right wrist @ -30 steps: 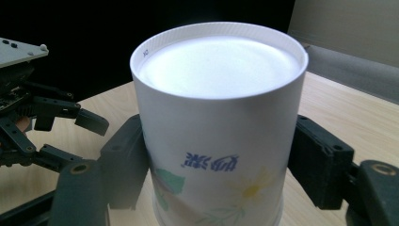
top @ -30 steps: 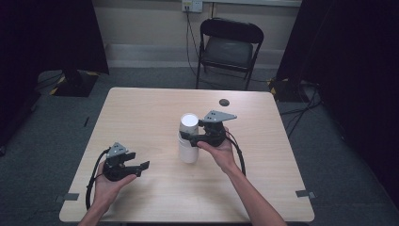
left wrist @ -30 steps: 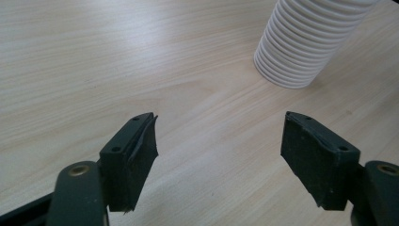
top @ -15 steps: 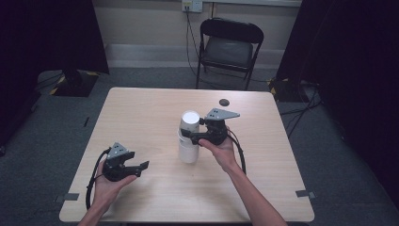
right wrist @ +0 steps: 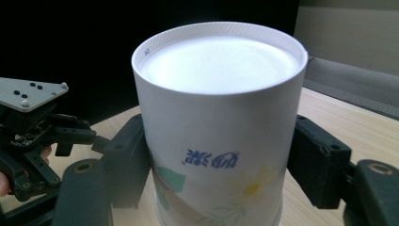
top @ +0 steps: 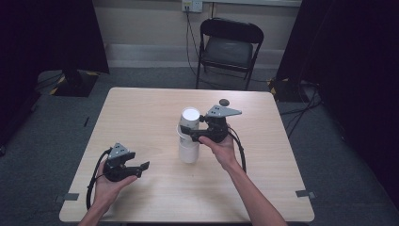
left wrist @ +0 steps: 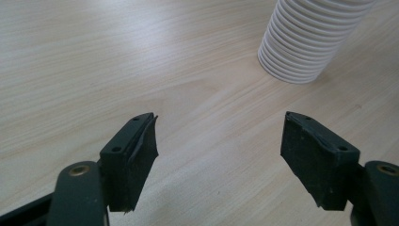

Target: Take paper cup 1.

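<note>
Fingers: right gripper (right wrist: pixel 216 165) clasps top cup (right wrist: pixel 219 127); left gripper (left wrist: pixel 221 160) agape, empty; cup stack (left wrist: pixel 313 37) ribbed

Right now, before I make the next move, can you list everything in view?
stack of paper cups: one stack, upside down, white with a flower print on the top cup, middle of the table
small dark round thing: one, far side of the table, too small to identify
table: one, light wood
folding chair: one, black, behind the table
tape marks: two, grey, on the floor at the near corners
left claw: one, black, open over bare table, near left
right claw: one, black, jaws around the top cup; contact unclear
</note>
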